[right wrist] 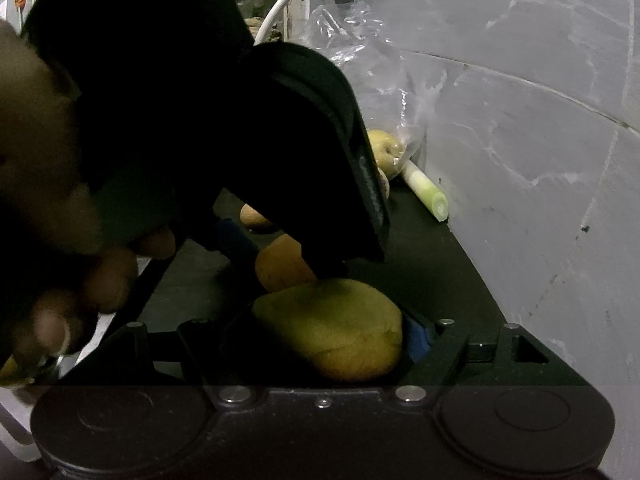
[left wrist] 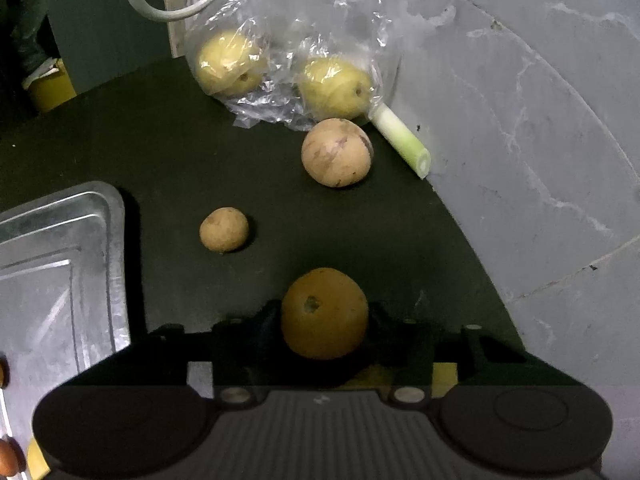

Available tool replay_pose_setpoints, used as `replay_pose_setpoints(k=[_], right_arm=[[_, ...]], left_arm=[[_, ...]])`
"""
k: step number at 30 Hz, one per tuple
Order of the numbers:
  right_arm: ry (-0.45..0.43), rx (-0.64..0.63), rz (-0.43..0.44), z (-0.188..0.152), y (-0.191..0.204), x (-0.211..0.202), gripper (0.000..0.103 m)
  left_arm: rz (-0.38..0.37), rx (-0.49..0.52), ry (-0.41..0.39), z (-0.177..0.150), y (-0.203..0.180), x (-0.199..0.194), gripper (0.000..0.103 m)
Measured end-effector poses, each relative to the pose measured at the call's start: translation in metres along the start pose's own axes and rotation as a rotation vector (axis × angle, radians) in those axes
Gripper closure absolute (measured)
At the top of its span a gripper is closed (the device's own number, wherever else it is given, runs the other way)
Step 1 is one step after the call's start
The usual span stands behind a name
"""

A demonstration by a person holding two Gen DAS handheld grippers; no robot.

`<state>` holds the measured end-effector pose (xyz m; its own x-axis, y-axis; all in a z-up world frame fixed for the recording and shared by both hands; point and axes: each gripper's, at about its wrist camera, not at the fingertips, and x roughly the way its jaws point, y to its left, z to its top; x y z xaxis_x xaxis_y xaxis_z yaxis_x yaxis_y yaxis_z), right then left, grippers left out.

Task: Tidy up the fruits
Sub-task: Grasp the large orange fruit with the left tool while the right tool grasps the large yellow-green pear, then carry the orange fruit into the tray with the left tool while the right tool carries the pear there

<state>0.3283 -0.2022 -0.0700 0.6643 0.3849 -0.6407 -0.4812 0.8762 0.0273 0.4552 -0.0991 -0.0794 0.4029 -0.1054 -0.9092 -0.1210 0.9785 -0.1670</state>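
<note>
Orange fruit (left wrist: pixel 324 314) clamped between the fingers of the left gripper (left wrist: pixel 325 320), low over the dark mat (left wrist: pixel 160 152). Yellow-green pear-like fruit (right wrist: pixel 334 330) gripped in the right gripper (right wrist: pixel 332 336), blue pad (right wrist: pixel 419 339) showing at its right side; contact on the left side too dark to confirm.

Just beyond the left jaws on the mat: small brown fruit (left wrist: pixel 224 229), loose. Farther out: larger tan round fruit (left wrist: pixel 336 153), loose, near a cut green stalk (left wrist: pixel 402 141) lying against the grey wall (left wrist: pixel 520 120).

Containers:
- Clear plastic bag (left wrist: pixel 304 40), open and crumpled, at far edge of mat by the wall. Holds two yellow fruits (left wrist: pixel 230 63) inside the film.
- Metal tray (left wrist: pixel 60 264), left of the mat. Visible part bare; two small brown items (left wrist: pixel 7 458) at frame's left edge, unclear whether inside it.

Right wrist view: left gripper body fills centre, a hand (right wrist: pixel 60 280) on it.
</note>
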Motion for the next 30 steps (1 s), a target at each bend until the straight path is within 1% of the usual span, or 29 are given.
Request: replay_pose_setpoints(k=[9,16,20,26,30], right_arm=[[0.003,0.006,-0.003,0.000,0.000,-0.001,0.026],[-0.013,0.007,0.011,-0.001,0.007,0.002,0.026],[-0.018,0.003,0.017,0.001,0.017,0.002,0.026],[-0.023,-0.005,0.022,0.005,0.033,0.001,0.026],[-0.032,-0.024,0.024,0.011,0.045,0.000,0.026]], left_arm=[[0.002,0.001,-0.011,-0.006,0.003,-0.004,0.057],[-0.038,0.023,-0.089,-0.015,0.009,-0.023,0.058],[-0.043,0.016,-0.105,-0.017,0.018,-0.034,0.058],[-0.038,-0.041,-0.130,-0.026,0.052,-0.057,0.058],[-0.026,-0.088,-0.146,-0.038,0.083,-0.076,0.058]])
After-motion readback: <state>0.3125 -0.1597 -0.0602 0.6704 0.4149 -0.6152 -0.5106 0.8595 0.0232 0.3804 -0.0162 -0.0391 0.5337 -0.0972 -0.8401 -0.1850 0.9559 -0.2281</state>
